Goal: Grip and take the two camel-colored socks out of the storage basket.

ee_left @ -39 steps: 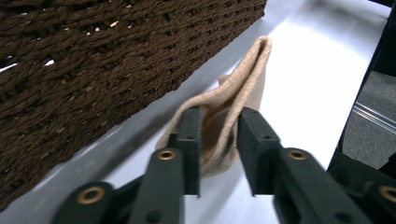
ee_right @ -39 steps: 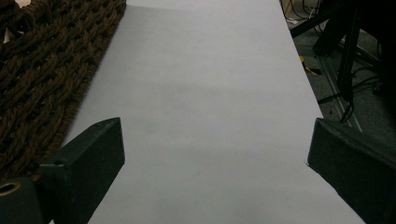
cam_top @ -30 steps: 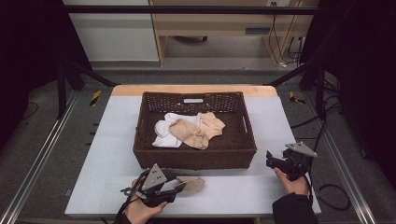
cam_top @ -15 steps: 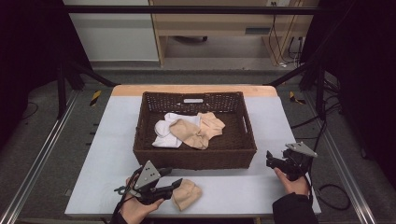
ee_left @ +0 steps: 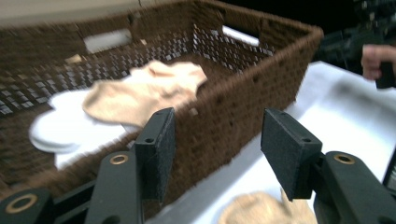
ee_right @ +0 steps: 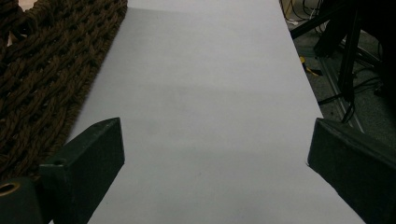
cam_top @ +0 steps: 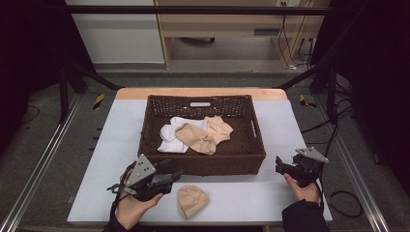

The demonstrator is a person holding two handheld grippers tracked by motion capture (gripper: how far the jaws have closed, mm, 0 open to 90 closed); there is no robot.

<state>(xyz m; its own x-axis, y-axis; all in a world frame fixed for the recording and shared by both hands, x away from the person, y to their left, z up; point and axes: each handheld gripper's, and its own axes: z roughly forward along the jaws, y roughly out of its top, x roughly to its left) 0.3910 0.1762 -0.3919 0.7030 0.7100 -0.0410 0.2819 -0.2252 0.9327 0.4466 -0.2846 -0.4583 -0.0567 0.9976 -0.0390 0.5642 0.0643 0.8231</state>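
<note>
Landmark: one brown wicker basket (cam_top: 203, 164) at table (cam_top: 300, 130) centre. Inside it: two beige socks (cam_top: 205, 134) overlapping, resting partly on one white sock (cam_top: 169, 140). One more beige sock (cam_top: 192, 200) lies on the table just in front of the basket's near wall. Left gripper (cam_top: 169, 176) just beside that wall's left end, jaws apart, empty. Right gripper (cam_top: 280, 165) off the basket's right front corner, jaws wide, holding nothing.

Black left gripper (cam_top: 167, 178) and right gripper (cam_top: 283, 166) carry grey three-cornered plates, brass-ringed screws, trailing cables.
</note>
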